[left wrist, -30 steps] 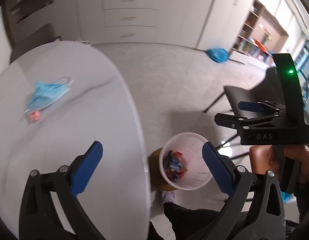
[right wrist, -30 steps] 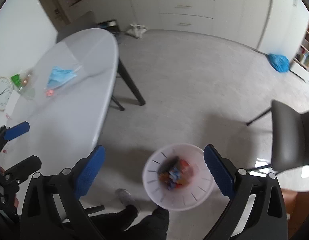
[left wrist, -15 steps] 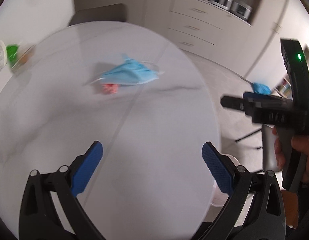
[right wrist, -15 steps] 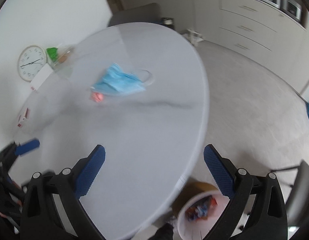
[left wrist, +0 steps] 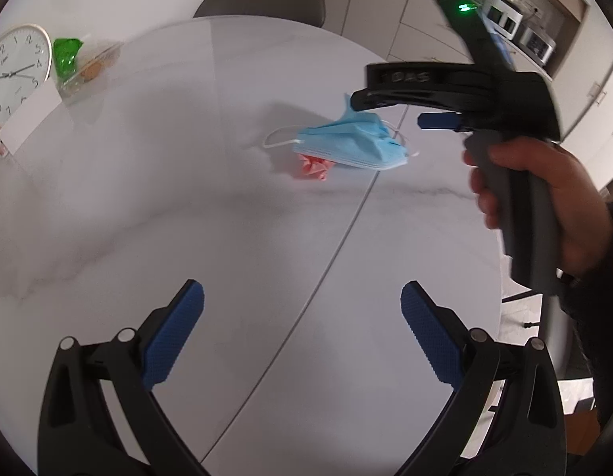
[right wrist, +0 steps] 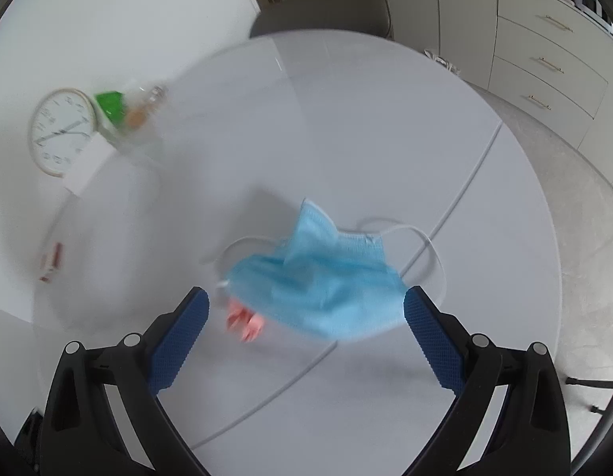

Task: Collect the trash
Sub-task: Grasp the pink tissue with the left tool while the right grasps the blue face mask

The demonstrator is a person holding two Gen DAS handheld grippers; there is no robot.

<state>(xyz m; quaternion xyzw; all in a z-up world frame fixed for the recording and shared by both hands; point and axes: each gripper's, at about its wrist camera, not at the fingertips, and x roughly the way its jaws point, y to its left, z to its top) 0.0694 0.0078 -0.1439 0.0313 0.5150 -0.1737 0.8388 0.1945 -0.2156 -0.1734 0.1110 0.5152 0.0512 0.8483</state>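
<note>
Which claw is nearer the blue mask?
Right. The right claw is open just short of the mask, which lies on the table between its fingers. The left claw is open farther back, over bare tabletop.

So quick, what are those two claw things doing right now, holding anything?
Left gripper: open, holding nothing, over the table.
Right gripper: open, holding nothing, fingers either side of the blue face mask.

A crumpled blue mask (left wrist: 352,143) is lying mid-surface, loops splayed, partly covering a small pink wad (left wrist: 313,166) touching its edge
</note>
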